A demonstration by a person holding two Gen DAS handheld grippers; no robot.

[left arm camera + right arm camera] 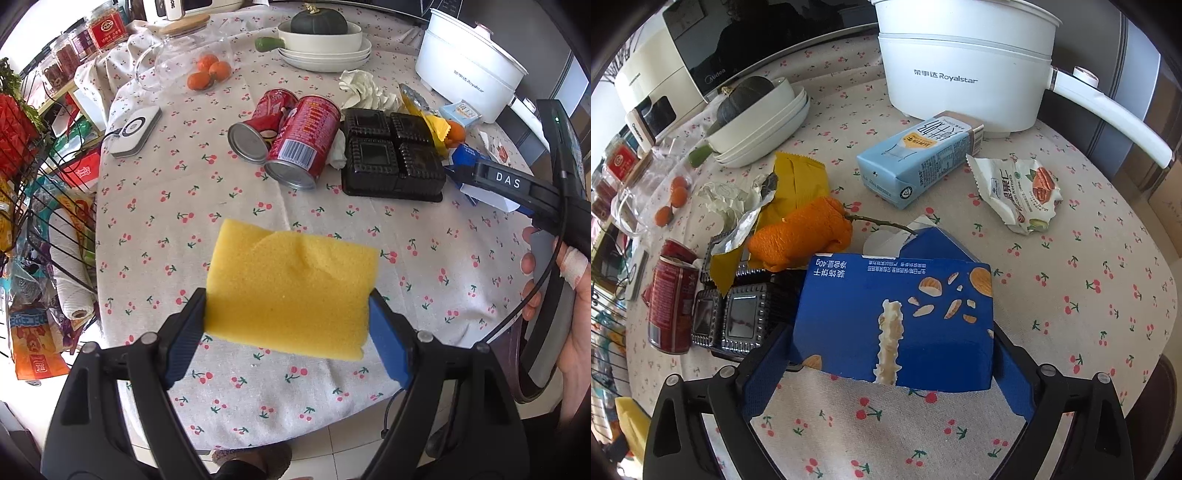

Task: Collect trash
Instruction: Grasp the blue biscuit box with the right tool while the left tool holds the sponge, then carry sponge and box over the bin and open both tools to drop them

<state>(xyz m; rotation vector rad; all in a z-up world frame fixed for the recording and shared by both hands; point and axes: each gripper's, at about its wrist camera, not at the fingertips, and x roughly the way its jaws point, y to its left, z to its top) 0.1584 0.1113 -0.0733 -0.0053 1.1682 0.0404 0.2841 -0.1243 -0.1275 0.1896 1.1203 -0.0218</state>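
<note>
Step in hand: gathering litter off the cherry-print tablecloth [229, 236]; one piece apparently being taken in the right gripper [886, 354].
Right gripper: blue pads on either side of the opened blue biscuit box [897, 314], seemingly pressed to its side faces; box low over the cloth, whether lifted or resting impossible to tell.
Left gripper [288, 325]: spread wide yet clamping a yellow sponge [291, 288] by its two ends, held above the near part of the table.
Trash left on table: two red cans [303, 142] lying on their sides, black plastic tray [391, 158], crumpled tissue [364, 86], yellow wrapper [798, 177], orange peel [805, 236], light blue milk carton [916, 158], nut packet [1023, 192].
Next move, judged: raising the box straight up, clear of the peel and tray touching or just beside its far edge, then carrying it off to a bin not in view.
Edges: table rim curving close below both grippers; wire rack [48, 206] just beyond the left rim.
Open room: bare cloth near the front and right side; centre crowded; white Royalstar pot [964, 62] and stacked plates [764, 129] at the back to avoid.
</note>
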